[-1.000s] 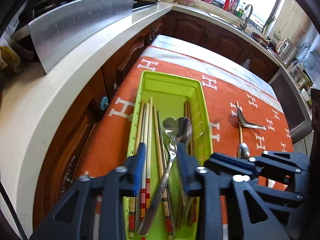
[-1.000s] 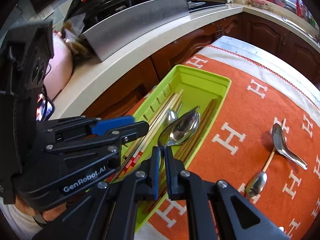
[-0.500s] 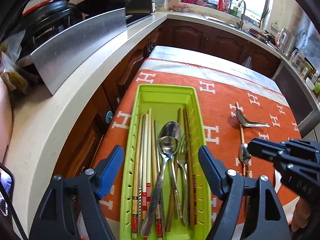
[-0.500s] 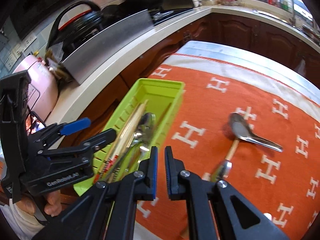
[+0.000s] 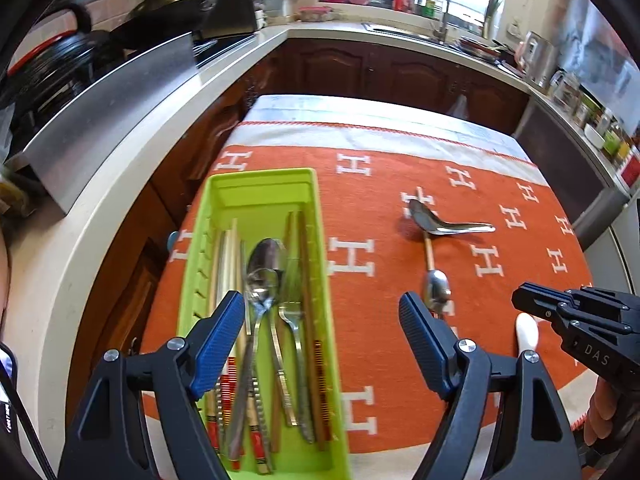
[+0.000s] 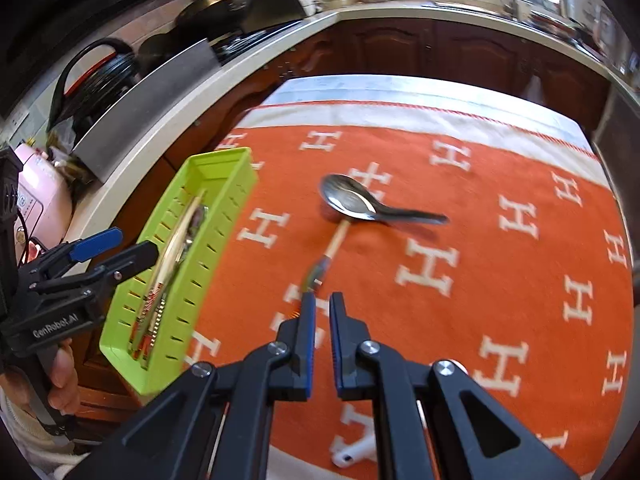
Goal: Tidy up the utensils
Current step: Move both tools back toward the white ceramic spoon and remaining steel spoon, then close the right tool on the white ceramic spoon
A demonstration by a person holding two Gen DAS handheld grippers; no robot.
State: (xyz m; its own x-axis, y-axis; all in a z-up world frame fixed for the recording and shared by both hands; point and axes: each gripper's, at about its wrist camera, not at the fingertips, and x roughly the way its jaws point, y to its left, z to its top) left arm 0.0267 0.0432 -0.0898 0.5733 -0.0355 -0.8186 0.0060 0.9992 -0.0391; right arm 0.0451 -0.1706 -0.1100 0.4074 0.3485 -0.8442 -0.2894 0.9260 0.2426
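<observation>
Left hand-held gripper [image 5: 322,314] let go of the spoon, jaws just opened and now spread over the green tray [image 5: 264,184] at the table's left edge. "DAS" on right hand-held gripper [image 6: 322,314]; its jaws pressed together, empty, above wooden-handled spoon [image 6: 334,242] mid-table; "GenRobot.AI" on left.

Orange cloth [image 5: 384,216] with a repeated white H pattern and a pale band edged by a red stitched line along its far edge. Lime-green slotted tray [image 5: 264,188] near the cloth's left edge, holding pale chopsticks [image 5: 228,256] with red-and-white checked ends, dark brown chopsticks [image 5: 308,280], and silver spoons [image 5: 260,268] and a silver fork [image 5: 290,312]. Mirror-silver soup spoon [image 6: 352,202] and a tan-handled spoon [image 6: 336,240] toward the cloth's middle. Black left gripper [image 5: 322,316] and right gripper [image 6: 322,312], both with blue pads.
</observation>
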